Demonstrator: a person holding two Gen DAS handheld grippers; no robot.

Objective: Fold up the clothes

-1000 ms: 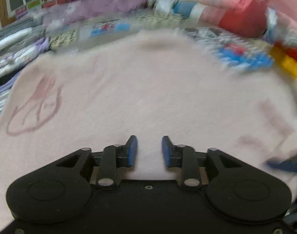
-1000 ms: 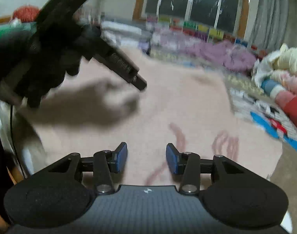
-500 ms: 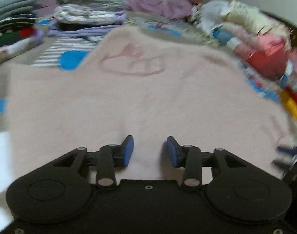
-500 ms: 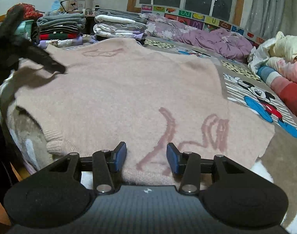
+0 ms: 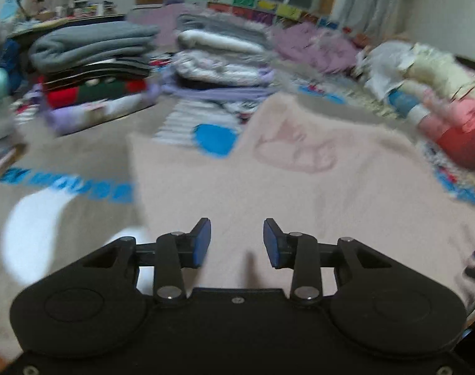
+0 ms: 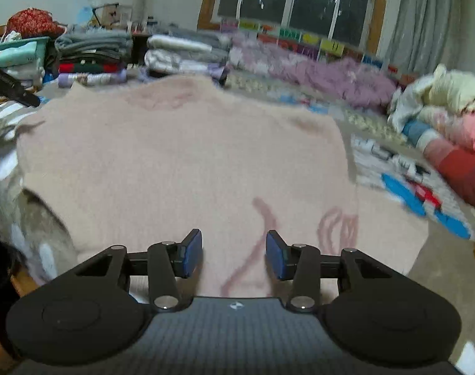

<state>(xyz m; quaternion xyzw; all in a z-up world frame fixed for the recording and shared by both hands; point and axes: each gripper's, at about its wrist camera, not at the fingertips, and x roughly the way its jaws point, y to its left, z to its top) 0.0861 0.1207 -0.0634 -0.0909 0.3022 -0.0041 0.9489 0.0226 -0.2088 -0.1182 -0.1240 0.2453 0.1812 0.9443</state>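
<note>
A pale pink knitted sweater with a darker pink outline drawing lies spread flat on the printed bed cover. My left gripper hovers over the sweater's near left part, close to its left edge. Its jaws are closing with only air between the blue pads. In the right wrist view the same sweater fills the middle. My right gripper stands open just above its near hem, beside the pink drawing, holding nothing.
Two stacks of folded clothes stand at the far side of the bed. A purple blanket lies under the window. Rolled bedding is piled at the right. A black bar of the left tool shows at the left edge.
The left gripper has swung from over the sweater's middle to its left edge, and in the right wrist view it has left the foreground. The right gripper has stayed put.
</note>
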